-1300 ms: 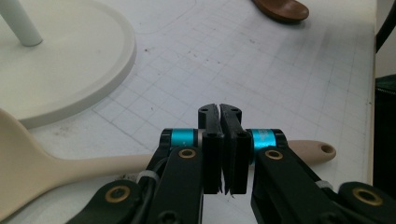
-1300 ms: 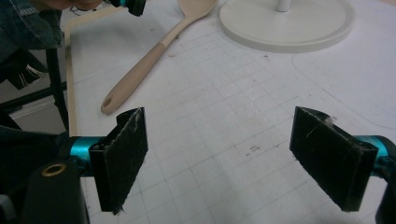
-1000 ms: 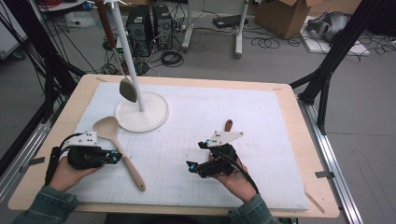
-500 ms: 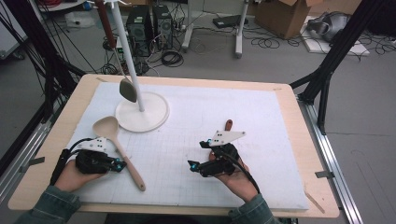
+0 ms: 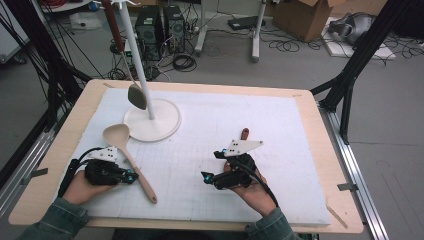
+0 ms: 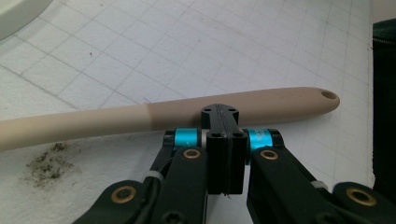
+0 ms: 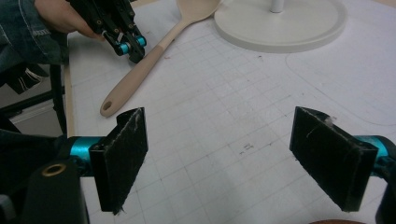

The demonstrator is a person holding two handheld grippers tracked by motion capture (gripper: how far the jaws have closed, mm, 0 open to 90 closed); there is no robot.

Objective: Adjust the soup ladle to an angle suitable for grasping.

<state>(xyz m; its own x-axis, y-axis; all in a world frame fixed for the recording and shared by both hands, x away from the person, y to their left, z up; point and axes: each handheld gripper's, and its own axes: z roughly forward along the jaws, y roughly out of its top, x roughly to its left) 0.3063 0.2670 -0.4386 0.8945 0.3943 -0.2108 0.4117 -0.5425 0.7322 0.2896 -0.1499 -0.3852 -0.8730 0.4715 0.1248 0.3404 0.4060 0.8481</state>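
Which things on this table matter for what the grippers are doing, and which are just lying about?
In the job:
- wooden spoon, lying flat on the white mat
- left gripper, shut, its tip at the spoon's handle
- right gripper, open, nothing between its jaws

Lying about:
- white stand with a dark spoon hanging from it
- red-brown handle behind the right gripper

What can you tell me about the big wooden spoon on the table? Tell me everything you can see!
The wooden spoon is pale tan, looks like smooth wood, with a round bowl and a long straight handle. There is a small hole near the handle's end. It lies flat on the white gridded mat, bowl beside the round white stand base, handle slanting toward the person. The left gripper, jaws shut, has its tips right at the handle's middle; whether they touch it I cannot tell.
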